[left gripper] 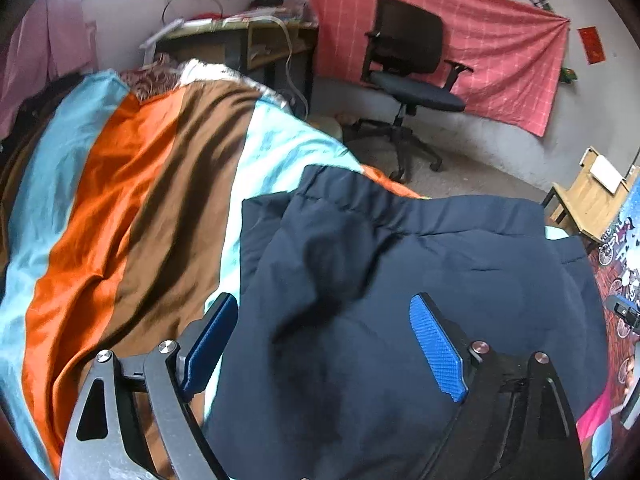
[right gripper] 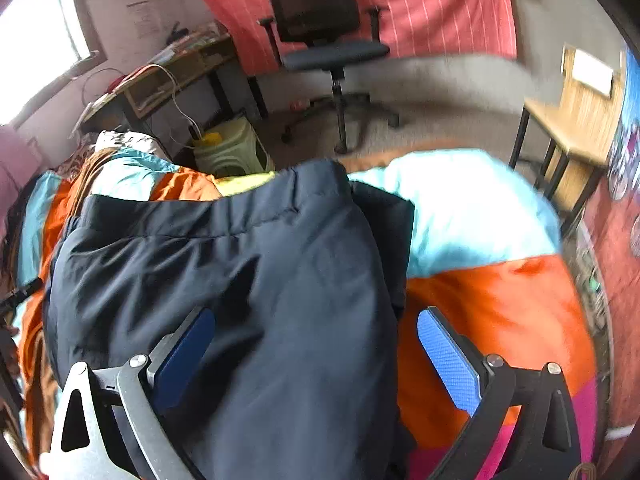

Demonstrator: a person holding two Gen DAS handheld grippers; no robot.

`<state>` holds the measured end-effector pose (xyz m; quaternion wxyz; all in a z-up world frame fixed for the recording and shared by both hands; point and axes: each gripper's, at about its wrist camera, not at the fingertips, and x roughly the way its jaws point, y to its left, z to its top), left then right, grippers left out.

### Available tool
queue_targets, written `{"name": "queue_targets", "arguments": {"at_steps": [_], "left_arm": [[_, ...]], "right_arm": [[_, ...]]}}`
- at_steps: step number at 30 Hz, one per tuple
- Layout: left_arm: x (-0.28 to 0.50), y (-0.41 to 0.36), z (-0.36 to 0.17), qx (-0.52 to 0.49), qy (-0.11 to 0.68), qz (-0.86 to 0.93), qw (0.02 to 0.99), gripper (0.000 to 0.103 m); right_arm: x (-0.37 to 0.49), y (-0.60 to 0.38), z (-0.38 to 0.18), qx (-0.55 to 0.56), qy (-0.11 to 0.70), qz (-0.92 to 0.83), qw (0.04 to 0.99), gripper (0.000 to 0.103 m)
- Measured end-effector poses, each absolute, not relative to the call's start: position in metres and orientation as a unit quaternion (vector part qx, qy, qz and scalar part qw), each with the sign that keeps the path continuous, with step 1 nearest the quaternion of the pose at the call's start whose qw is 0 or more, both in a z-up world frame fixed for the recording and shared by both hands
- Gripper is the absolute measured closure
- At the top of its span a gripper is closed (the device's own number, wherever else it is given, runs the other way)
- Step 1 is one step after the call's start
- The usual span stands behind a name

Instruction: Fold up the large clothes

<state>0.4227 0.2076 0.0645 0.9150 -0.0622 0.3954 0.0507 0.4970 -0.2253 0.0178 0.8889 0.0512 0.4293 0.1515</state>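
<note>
Across a striped bed (left gripper: 120, 208), a navy padded jacket (left gripper: 400, 280) lies folded, soft and bulky. Left gripper (left gripper: 326, 346) and right gripper (right gripper: 316, 356) hover, spread wide, nothing held; grasp the hem at 12 o'clock.

Navy padded garment (left gripper: 400, 280), folded, flat on the striped bedspread (left gripper: 120, 200)

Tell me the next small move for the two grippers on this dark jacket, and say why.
Probably lower the left hand-held gripper and the right hand-held gripper onto the navy jacket's near edges and close. Both are open, holding nothing. The jacket lies bunched on the striped quilt, each gripper straddling one of its side edges.
</note>
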Motion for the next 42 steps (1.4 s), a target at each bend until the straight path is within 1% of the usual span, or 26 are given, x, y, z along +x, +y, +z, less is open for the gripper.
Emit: {"name": "queue_targets", "arguments": {"at_steps": [4, 10, 15, 20, 25, 33, 42], "left_arm": [[0.411, 0.196, 0.081, -0.061, 0.366, 0.054, 0.927, 0.018], [0.387, 0.186, 0.101, -0.064, 0.334, 0.066, 0.938, 0.018], [0.358, 0.167, 0.118, -0.039, 0.304, 0.066, 0.949, 0.016], [0.324, 0.149, 0.134, -0.015, 0.26, 0.069, 0.963, 0.01], [0.286, 0.126, 0.145, 0.002, 0.221, 0.062, 0.973, 0.008], [0.237, 0.101, 0.144, 0.009, 0.201, 0.042, 0.979, 0.007], [0.19, 0.087, 0.134, 0.013, 0.193, 0.028, 0.981, 0.007]], "right_arm": [[0.473, -0.218, 0.033, 0.029, 0.387, 0.139, 0.911, 0.0], [0.441, -0.214, 0.051, 0.037, 0.35, 0.142, 0.925, 0.0], [0.415, -0.21, 0.065, 0.042, 0.323, 0.152, 0.933, 0.0], [0.383, -0.205, 0.078, 0.033, 0.286, 0.153, 0.945, 0.0], [0.351, -0.202, 0.089, 0.028, 0.253, 0.158, 0.954, 0.0], [0.297, -0.199, 0.097, 0.021, 0.212, 0.172, 0.962, 0.0], [0.245, -0.208, 0.092, 0.043, 0.202, 0.179, 0.962, 0.0]]}}
